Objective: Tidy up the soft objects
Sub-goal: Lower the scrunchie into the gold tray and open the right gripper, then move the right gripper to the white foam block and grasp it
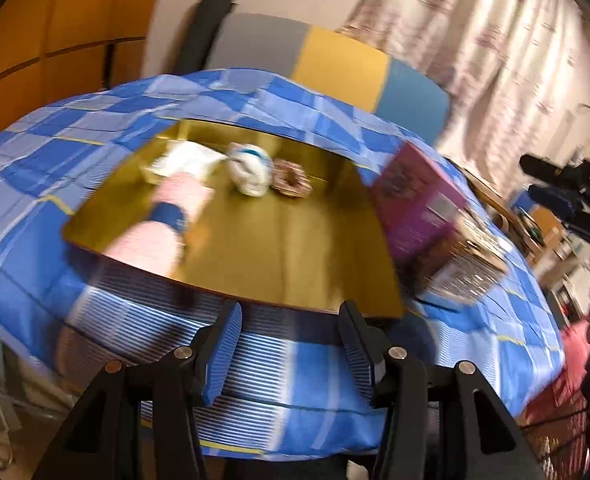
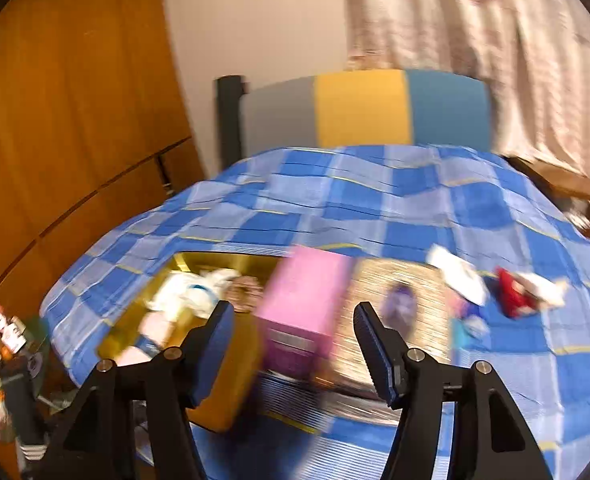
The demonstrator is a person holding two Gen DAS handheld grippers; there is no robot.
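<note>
Left gripper gapes empty at lower centre; beyond it, a gold tray on the blue checked bed holds a white plush mid-frame. Right gripper, also spread empty, alone shows red and white items at right.

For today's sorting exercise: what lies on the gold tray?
On the tray: a pink sock, white cloth, white-blue toy, and donut. Anything under them is hidden.

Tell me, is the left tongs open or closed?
Open. In the left wrist view the left tongs have a wide gap between the two blue pads, and nothing sits between them, only the checked blanket behind.
</note>
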